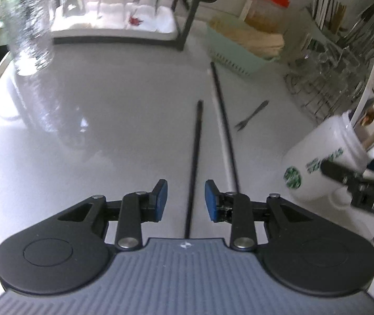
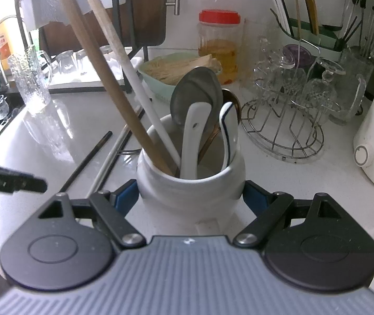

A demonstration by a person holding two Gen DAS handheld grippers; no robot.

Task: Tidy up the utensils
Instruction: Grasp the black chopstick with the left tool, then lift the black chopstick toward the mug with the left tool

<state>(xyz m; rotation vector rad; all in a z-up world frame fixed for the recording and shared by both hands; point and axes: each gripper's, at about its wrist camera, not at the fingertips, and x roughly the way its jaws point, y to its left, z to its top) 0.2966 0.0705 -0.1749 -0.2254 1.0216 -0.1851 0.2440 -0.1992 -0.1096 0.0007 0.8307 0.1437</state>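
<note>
the left gripper (image 1: 186, 199) hovers over the pale bench (image 1: 108, 136) with its blue pads (image 1: 211, 200) parted; a black chopstick (image 1: 194, 168) runs up through the gap between them, lying on the bench and touching neither pad, so the tongs are released. just to its right a second black chopstick (image 1: 223, 128) and a white chopstick (image 1: 222, 141) lie side by side, pointing toward the far edge, and a small fork (image 1: 251, 115) rests near them, closer to the right side. the right gripper (image 2: 191, 197) is clenched on a white ceramic jar (image 2: 189, 189), its pads pressing the jar's two sides near the right edge of the bench. the jar holds a wooden handle (image 2: 108, 78), a white handle (image 2: 132, 78), a steel spoon (image 2: 196, 97), a white ceramic spoon (image 2: 194, 136), a white spoon with a dark stripe (image 2: 229, 131) and a brass-coloured spoon (image 2: 210, 139), all standing upright or leaning. toward the far edge sit a mint basket of wooden sticks (image 2: 176, 71), a red-lidded jar (image 2: 218, 44) and a wire rack of glasses (image 2: 289, 110); upturned glasses (image 1: 111, 2) stand on a white tray (image 1: 113, 30) at the far left corner.
</note>
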